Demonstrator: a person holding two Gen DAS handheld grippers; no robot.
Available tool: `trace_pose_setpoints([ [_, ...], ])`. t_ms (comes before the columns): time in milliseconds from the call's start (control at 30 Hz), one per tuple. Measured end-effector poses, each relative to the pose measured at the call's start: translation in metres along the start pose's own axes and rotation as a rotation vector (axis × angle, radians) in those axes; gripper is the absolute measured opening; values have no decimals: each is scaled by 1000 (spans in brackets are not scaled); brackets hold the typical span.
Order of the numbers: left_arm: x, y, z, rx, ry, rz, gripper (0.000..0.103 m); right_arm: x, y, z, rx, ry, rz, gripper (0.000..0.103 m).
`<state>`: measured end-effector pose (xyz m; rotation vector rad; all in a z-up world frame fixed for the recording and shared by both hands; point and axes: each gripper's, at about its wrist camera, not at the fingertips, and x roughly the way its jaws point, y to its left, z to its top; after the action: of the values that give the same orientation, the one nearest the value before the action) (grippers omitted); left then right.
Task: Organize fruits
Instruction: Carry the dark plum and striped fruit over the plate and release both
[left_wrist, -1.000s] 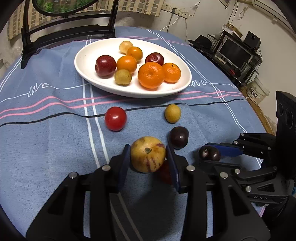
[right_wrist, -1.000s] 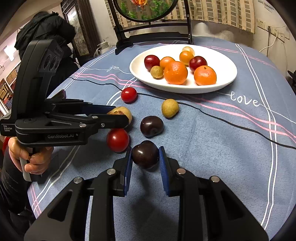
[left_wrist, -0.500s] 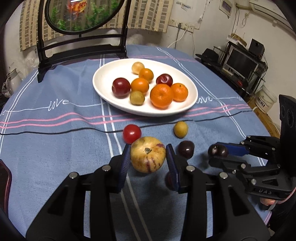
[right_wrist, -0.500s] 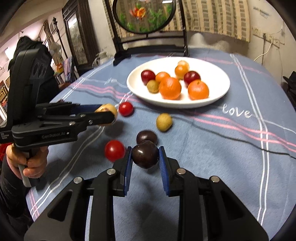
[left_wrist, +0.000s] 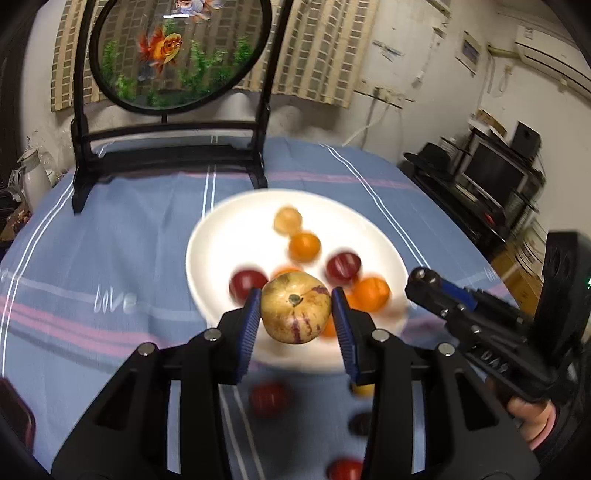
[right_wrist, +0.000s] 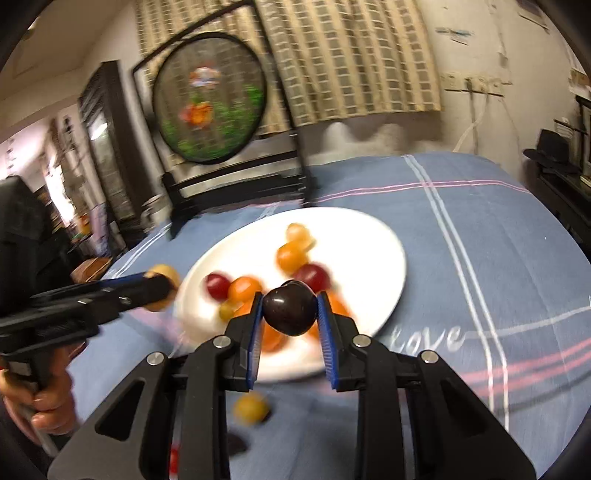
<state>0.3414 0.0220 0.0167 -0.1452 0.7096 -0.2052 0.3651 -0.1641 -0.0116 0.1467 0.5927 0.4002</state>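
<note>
My left gripper (left_wrist: 295, 314) is shut on a yellow fruit with purple streaks (left_wrist: 295, 313) and holds it in the air in front of the white plate (left_wrist: 218, 236). My right gripper (right_wrist: 290, 314) is shut on a dark plum (right_wrist: 290, 312), also raised before the plate (right_wrist: 373, 240). The plate holds several oranges, red plums and small yellow fruits. On the cloth below lie a red tomato (left_wrist: 267, 398), a small yellow fruit (right_wrist: 251, 406) and a dark plum (left_wrist: 360, 422). The right gripper also shows in the left wrist view (left_wrist: 424, 282).
A round blue tablecloth (right_wrist: 480, 258) with pink and white stripes covers the table. A black stand with a round goldfish panel (left_wrist: 177, 51) is behind the plate. Another red tomato (left_wrist: 343, 469) lies near the front. Shelves with electronics (left_wrist: 491, 177) are at the right.
Both grippers have risen and moved forward toward the plate with their fruits held. The fruits left on the cloth now lie below and behind the fingertips.
</note>
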Motion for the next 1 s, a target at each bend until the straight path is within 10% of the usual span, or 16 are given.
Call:
trace_pose_setpoints([
  [567,104,18,45,18,127,160,41,77,-27,28,-3,86,-54,29],
  [667,94,19,46,7,89,192,81,74,-25,29,-4,92,-57,46],
  [700,85,19,46,2,53,210,85,69,-24,30,3,82,-69,60],
  [1000,-5,29,5,-66,-34,198,99,18,4,25,-26,35,-37,61],
])
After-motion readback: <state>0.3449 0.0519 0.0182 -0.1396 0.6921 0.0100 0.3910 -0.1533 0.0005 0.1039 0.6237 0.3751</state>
